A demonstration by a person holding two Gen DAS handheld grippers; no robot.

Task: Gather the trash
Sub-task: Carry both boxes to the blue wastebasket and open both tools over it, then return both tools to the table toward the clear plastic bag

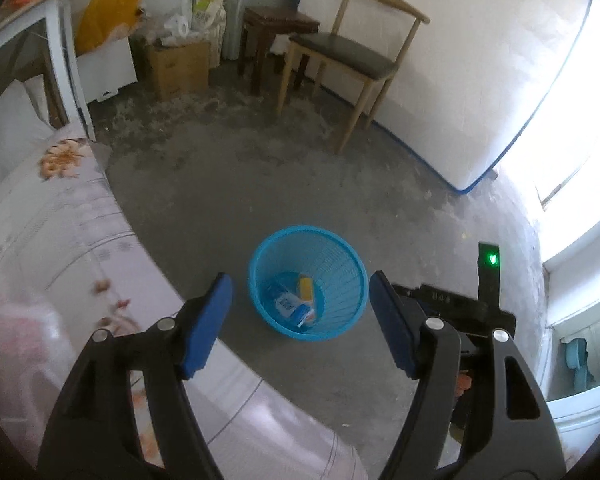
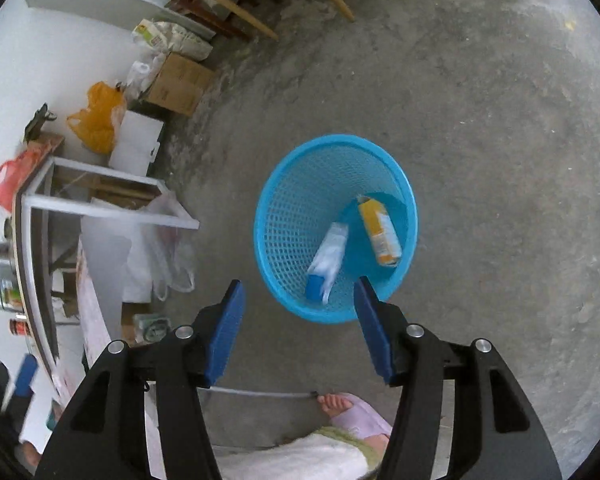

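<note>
A blue mesh wastebasket [image 1: 342, 264] stands on the grey concrete floor; it also shows in the right wrist view [image 2: 296, 216]. Inside lie a yellow carton [image 2: 379, 230] and a blue-and-white carton [image 2: 326, 260]; both also show in the left wrist view, the yellow carton [image 1: 306, 287] and the blue-and-white carton [image 1: 290, 302]. My left gripper [image 1: 300, 308] is open and empty, above and short of the basket. My right gripper [image 2: 298, 312] is open and empty, above the basket's near rim. The right gripper's body [image 1: 460, 312] shows in the left wrist view.
A bed with a floral cover [image 1: 60, 240] lies on the left. A wooden chair [image 1: 348, 56], a dark stool [image 1: 276, 28], a cardboard box [image 1: 180, 66] and bags stand at the far wall. A white-framed table [image 2: 100, 200] and the person's slippered foot [image 2: 352, 412] are nearby.
</note>
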